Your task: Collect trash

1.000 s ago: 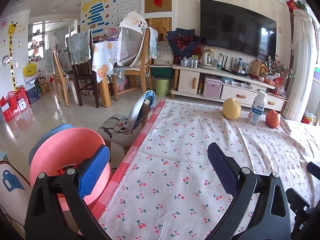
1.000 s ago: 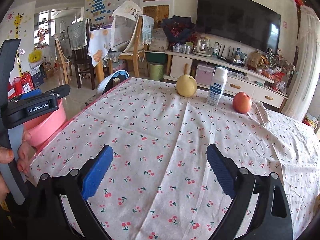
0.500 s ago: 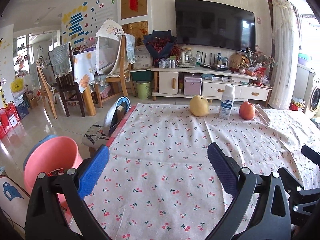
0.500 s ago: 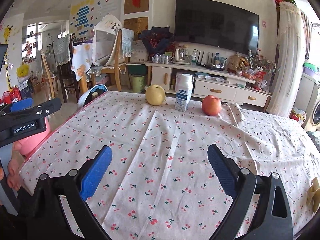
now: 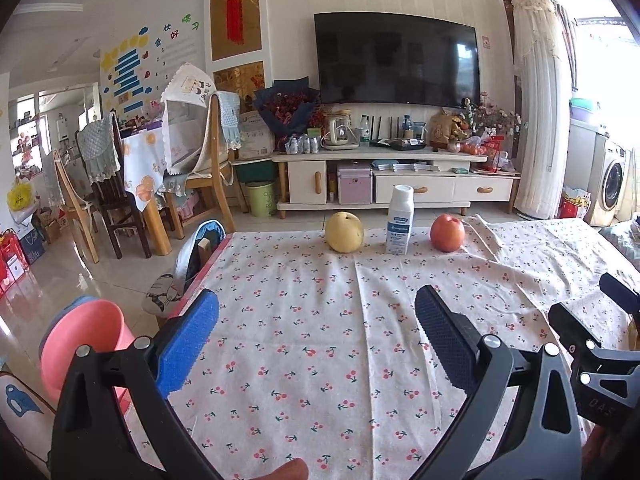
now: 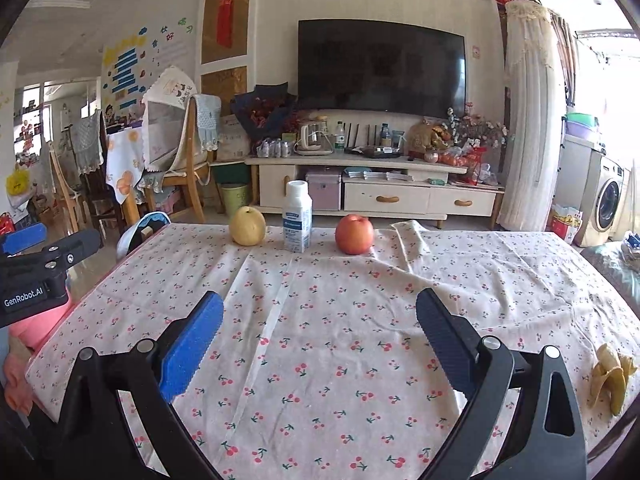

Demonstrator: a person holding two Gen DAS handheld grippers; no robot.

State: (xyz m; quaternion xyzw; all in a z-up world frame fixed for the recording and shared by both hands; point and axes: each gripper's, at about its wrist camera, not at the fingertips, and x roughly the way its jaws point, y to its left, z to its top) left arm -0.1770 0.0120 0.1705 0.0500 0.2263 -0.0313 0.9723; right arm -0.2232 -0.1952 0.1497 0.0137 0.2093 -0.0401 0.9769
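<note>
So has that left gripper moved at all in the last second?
Yes. In its own view the pink bin has slid from under the left finger out toward the frame edge, so the left gripper swung right, onto the table.

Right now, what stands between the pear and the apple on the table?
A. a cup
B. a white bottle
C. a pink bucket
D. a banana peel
B: the white bottle stands upright between the pear and the apple at the far edge of the table; the banana peel lies near the right edge.
</note>
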